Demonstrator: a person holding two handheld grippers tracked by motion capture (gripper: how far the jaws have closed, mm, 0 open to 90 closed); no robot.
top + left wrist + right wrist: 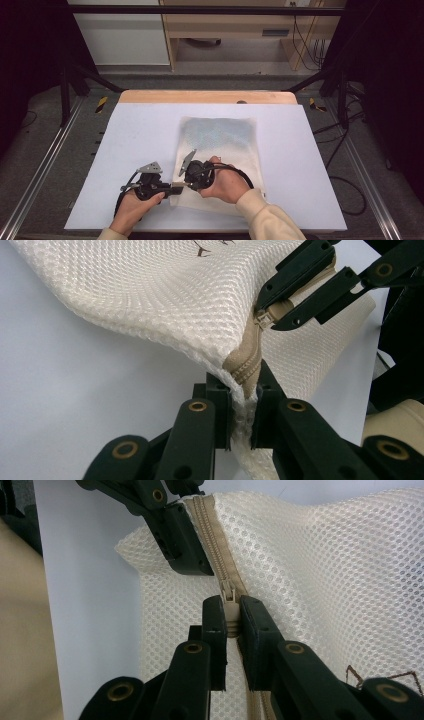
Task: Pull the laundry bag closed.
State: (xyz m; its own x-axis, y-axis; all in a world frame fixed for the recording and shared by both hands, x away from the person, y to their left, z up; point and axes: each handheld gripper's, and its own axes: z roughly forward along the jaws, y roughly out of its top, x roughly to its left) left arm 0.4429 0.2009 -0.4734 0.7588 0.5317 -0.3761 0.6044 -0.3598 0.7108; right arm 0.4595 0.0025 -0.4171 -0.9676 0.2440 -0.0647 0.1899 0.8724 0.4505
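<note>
Left gripper (243,417): jaws clamped on the mesh bag's (220,137) corner at the zipper (248,362) end, cloth pinched between the pads. Right gripper (231,625): jaws closed on the zipper pull (229,597), just beside the left jaws. Bag lies flat on the white table (135,135), near edge lifted slightly where both grippers hold it.

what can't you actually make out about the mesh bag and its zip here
- What is inside the mesh bag: high view, too small and hazy through the mesh.
- Zip pull: right gripper view, lower part hidden between the right gripper jaws.
- Bag corner: left gripper view, pinched out of sight in the left gripper.
- Dark stitching: cut off by the frame edge.
</note>
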